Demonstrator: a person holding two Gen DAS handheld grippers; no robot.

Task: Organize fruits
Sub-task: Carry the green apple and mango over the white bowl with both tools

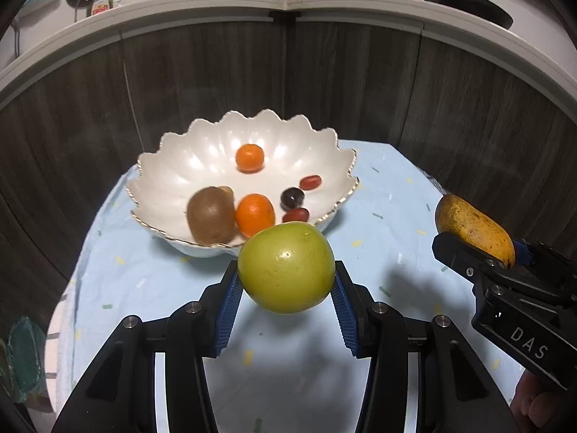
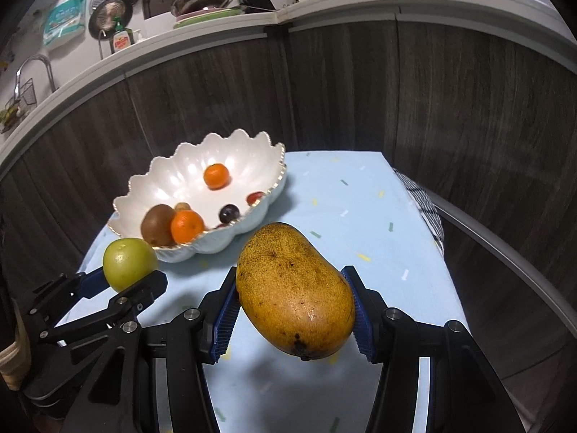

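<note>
My left gripper (image 1: 286, 281) is shut on a green apple (image 1: 286, 269) and holds it above the cloth, just in front of the white scalloped bowl (image 1: 173, 166). It also shows in the right wrist view (image 2: 124, 276) with the apple (image 2: 128, 258). My right gripper (image 2: 294, 306) is shut on a yellow mango (image 2: 294, 290), held above the cloth to the right of the bowl (image 2: 169, 176); the mango also shows in the left wrist view (image 1: 474, 229). The bowl holds a kiwi (image 1: 211, 214), two oranges (image 1: 254, 214), a dark grape (image 1: 292, 196) and small red fruits (image 1: 310, 181).
A light blue cloth (image 1: 378, 198) covers the small table. Dark wood-grain cabinet panels (image 1: 360, 79) curve behind it. The counter above carries dishes, pots and a soap bottle (image 2: 120, 38). A striped towel (image 2: 427, 209) hangs at the table's right edge.
</note>
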